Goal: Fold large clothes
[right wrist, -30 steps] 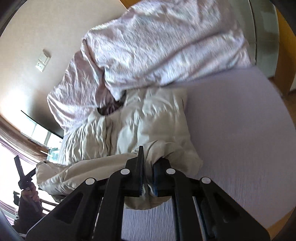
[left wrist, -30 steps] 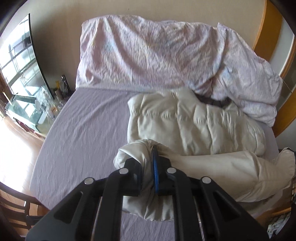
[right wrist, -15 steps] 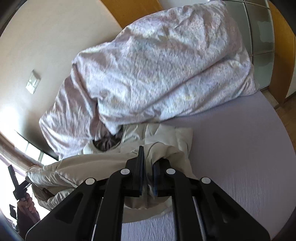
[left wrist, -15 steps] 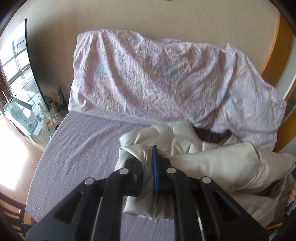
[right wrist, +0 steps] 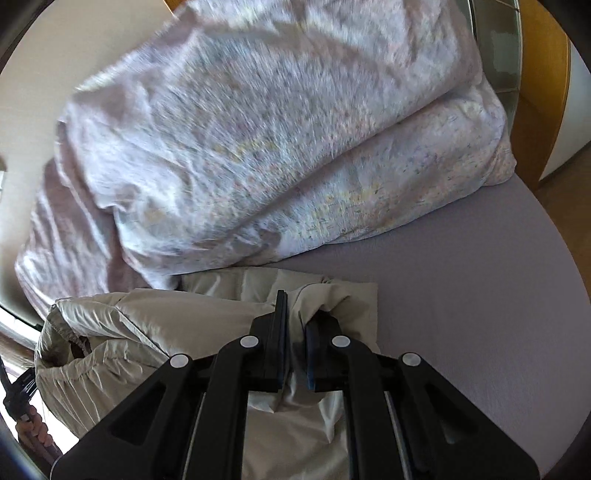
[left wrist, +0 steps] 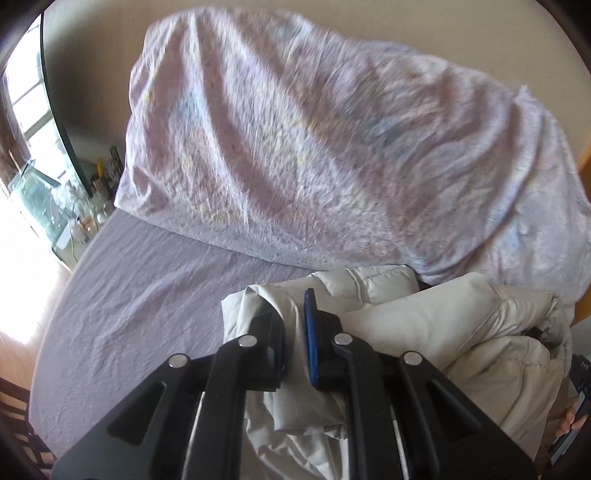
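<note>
Lilac sheet [left wrist: 147, 295] covers the bed, with a crumpled floral duvet [left wrist: 332, 147] heaped against the beige wall [left wrist: 369, 22] straight ahead of both tools. Left gripper [left wrist: 295, 332] is clamped narrow on a bunched edge of the cream padded jacket [left wrist: 424, 325]; cloth fills the slit between its black finger and its blue-padded one. Right gripper [right wrist: 293, 332] is likewise pinched on the opposite edge of the jacket [right wrist: 166, 314], fabric gathered between and under its fingers.

Change over the last second: both tools have carried their held edges forward toward the duvet. A second ago most of the quilted body lay spread out ahead of the fingers; now only a short strip of it shows beyond the tips, and the lifted layer lies doubled over the rest. Judged from this, the near half is being folded over the far half, and the fold is close to being laid down but not yet released.

Position relative to the tools: the jacket sits directly at and beneath both sets of fingers. From the left gripper its bulk runs off to the right side; from the right gripper it runs off to the left, where a hand [right wrist: 35, 434] grips the other tool's handle at the frame edge. Bare sheet lies on each gripper's outer side
</note>
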The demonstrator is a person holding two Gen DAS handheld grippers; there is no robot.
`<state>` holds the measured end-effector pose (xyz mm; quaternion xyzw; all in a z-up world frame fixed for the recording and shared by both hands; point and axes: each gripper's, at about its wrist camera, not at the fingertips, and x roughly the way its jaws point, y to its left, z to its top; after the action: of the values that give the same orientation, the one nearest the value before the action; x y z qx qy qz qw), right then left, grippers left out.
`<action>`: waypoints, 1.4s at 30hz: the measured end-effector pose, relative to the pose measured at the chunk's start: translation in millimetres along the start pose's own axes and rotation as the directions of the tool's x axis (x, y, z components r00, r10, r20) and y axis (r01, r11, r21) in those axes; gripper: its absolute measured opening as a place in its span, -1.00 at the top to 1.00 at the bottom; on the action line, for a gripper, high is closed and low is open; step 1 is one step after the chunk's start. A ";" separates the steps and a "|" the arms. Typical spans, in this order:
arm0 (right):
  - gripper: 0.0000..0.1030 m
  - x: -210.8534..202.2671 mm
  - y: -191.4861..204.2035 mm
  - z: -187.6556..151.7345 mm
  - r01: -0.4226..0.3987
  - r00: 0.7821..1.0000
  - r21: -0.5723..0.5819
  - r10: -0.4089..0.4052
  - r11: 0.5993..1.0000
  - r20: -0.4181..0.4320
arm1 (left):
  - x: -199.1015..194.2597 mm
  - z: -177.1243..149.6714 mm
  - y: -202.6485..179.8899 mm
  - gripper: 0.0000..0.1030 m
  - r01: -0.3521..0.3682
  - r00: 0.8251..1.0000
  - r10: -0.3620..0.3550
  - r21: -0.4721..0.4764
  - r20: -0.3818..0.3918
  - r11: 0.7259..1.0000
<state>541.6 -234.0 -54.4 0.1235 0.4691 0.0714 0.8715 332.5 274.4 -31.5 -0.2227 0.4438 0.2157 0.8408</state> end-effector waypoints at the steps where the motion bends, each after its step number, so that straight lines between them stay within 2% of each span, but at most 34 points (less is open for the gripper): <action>1: 0.83 5.2 0.5 1.2 0.007 1.000 0.000 -0.007 1.000 -0.007 | 12.2 2.1 -0.1 0.78 -0.010 1.000 0.010 -0.009 -0.018 1.000; 7: 0.83 54.5 0.6 8.2 0.051 0.996 0.016 -0.050 0.999 -0.071 | 55.3 9.1 -1.5 0.74 -0.050 0.996 0.048 -0.027 -0.071 0.998; 12: 0.82 78.3 -7.2 10.4 0.046 0.994 0.057 -0.040 0.997 -0.105 | 80.2 13.4 -7.1 0.73 -0.075 0.994 0.072 -0.025 -0.085 0.997; 15: 0.73 90.9 -12.2 9.8 0.041 0.990 0.082 -0.029 0.996 -0.138 | 96.0 14.2 -10.8 0.69 -0.090 0.991 0.086 -0.031 -0.101 0.995; 20: 0.65 91.1 -25.6 14.6 0.004 0.983 0.150 0.024 0.989 -0.180 | 101.3 14.3 -11.3 0.36 -0.064 0.993 0.058 -0.056 -0.103 0.996; 23: 0.55 72.8 -38.0 19.2 -0.045 0.984 0.197 0.077 0.979 -0.161 | 95.1 16.8 -11.0 0.12 -0.039 0.995 0.033 -0.063 -0.094 0.997; 25: 0.47 57.3 -42.1 22.0 -0.066 0.986 0.205 0.096 0.976 -0.138 | 85.5 19.5 -11.6 -0.49 -0.058 0.997 0.055 -0.050 -0.062 0.997; 27: 0.40 42.2 -42.8 23.1 -0.075 0.988 0.200 0.099 0.977 -0.115 | 72.3 22.6 -15.0 -0.56 -0.082 0.997 0.082 -0.016 -0.012 0.996; 30: 0.12 12.1 -38.8 22.7 -0.070 0.996 0.169 0.079 0.983 -0.049 | 58.5 23.5 -21.9 -0.56 -0.070 0.998 0.070 0.016 0.004 0.997; 32: 0.07 -0.7 -31.6 23.0 -0.095 0.995 0.152 0.100 0.984 -0.025 | 51.5 19.3 -29.7 -0.57 -0.061 0.998 0.061 0.043 0.008 0.997; 34: 0.07 -5.8 -16.5 24.0 -0.130 0.990 0.129 0.136 0.983 -0.040 | 44.6 14.1 -39.3 -0.58 -0.046 0.999 0.045 0.080 0.020 0.996; 39: 0.07 2.3 46.5 -4.6 -0.216 0.963 0.028 0.218 0.976 -0.162 | 33.8 -5.5 -68.0 -0.60 0.000 1.000 0.000 0.151 0.006 0.989; 42: 0.07 16.4 86.7 -24.9 -0.236 0.945 -0.041 0.220 0.971 -0.242 | 28.9 -20.0 -85.0 -0.61 0.007 1.000 -0.006 0.189 -0.003 0.982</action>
<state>529.1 -143.2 -56.2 0.1373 0.5491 0.2020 0.7993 381.9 199.2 -50.4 -0.1436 0.4626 0.1696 0.8583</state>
